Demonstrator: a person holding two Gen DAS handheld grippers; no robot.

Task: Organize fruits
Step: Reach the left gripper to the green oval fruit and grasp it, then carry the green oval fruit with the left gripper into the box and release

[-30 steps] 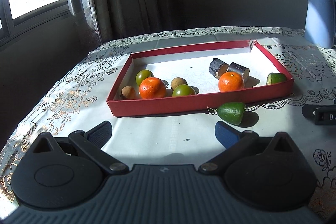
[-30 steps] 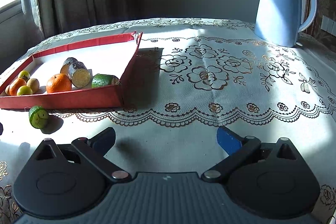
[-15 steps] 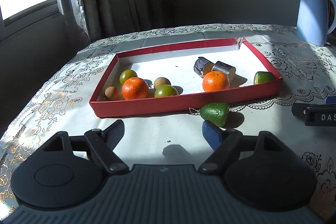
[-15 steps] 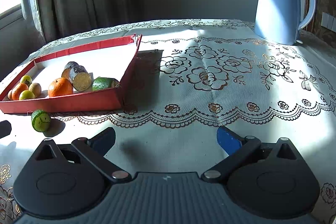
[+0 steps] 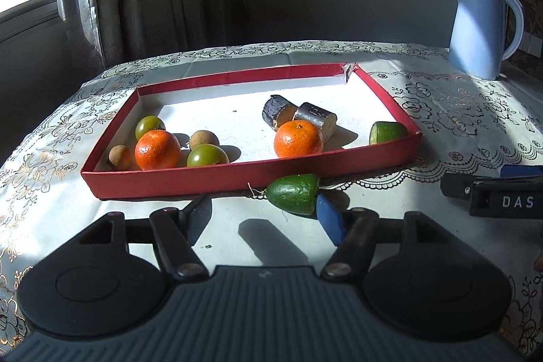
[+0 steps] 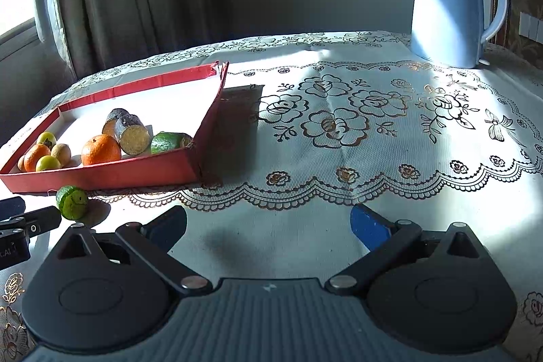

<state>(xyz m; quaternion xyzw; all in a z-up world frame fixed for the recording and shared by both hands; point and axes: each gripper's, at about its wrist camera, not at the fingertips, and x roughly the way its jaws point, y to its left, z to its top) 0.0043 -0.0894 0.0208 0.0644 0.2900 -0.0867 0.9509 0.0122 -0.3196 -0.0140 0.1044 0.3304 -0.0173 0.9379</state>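
Lying on the table point(image 5: 142, 219) just outside the near wall of the red tray point(image 5: 210, 176), at lower centre of the left wrist view, a cut green fruit point(image 5: 292, 198) is seen with its flat cut end turned to the right. The left hand-held gripper point(image 5: 261, 216) is held low before it, jaws half apart and clamped on nothing; the blue right finger point(image 5: 330, 219) is just beside the cut end, and contact cannot be told. Inside the tray, two oranges point(image 5: 157, 149), two green round fruits point(image 5: 207, 155), two small brown fruits point(image 5: 203, 139), two dark cut cylinders point(image 5: 298, 117) and another green piece point(image 5: 387, 131) are seen. The right hand-held gripper point(image 6: 268, 223) is shown with jaws wide apart over bare cloth at lower centre of the right wrist view. A blue kettle point(image 6: 451, 5) is seen at upper right.
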